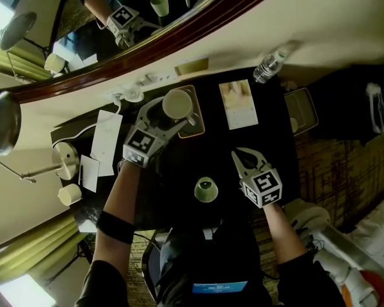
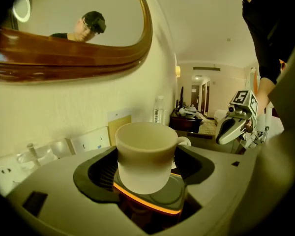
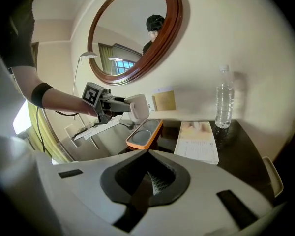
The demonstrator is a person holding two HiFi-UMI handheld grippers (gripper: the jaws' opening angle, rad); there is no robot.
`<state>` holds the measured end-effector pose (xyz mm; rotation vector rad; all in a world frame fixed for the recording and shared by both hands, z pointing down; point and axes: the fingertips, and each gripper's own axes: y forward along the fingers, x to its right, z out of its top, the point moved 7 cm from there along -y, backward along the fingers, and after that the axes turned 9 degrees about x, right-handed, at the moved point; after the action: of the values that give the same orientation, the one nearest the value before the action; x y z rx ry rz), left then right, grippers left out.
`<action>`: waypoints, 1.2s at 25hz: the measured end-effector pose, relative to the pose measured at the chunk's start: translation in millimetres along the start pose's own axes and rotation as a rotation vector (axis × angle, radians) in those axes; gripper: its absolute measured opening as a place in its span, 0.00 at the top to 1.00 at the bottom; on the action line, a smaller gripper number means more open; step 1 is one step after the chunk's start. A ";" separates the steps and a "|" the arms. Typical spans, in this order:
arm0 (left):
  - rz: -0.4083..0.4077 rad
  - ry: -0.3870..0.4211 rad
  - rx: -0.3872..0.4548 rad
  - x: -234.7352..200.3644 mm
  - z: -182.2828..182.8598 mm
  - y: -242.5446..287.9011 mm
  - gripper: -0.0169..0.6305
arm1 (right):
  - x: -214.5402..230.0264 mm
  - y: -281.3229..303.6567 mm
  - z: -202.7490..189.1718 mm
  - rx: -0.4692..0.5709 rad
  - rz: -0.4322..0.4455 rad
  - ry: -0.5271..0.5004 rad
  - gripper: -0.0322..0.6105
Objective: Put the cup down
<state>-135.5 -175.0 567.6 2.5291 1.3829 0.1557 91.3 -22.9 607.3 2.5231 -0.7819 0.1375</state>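
My left tool [image 2: 146, 175] clamped on cup [image 2: 145, 151]; cup between jaws, off surface, tray [image 3: 144, 133] just below tool. Not down yet. Remaining: lower, release. Right tool [image 3: 148, 181] closed, empty.

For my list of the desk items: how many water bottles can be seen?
1. The water bottle stands upright at the back of the dark desk, near the wall, just right of the printed card. Another could be hidden behind the arms.
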 end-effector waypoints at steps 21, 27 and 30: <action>0.365 -0.127 -0.022 103.5 -59.3 -100.9 0.41 | -12.1 8.3 46.6 -0.027 0.236 -0.127 0.93; 0.434 -0.156 -0.045 117.0 -83.7 -107.5 0.41 | -16.5 16.5 43.7 -0.046 0.284 -0.159 0.93; 0.449 -0.177 -0.067 124.3 -96.6 -110.7 0.41 | -19.2 15.3 41.2 -0.050 0.294 -0.160 0.93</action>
<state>-178.6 2.9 626.9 2.6799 0.7198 0.0566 64.9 -44.0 573.3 2.3805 -1.2035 0.0133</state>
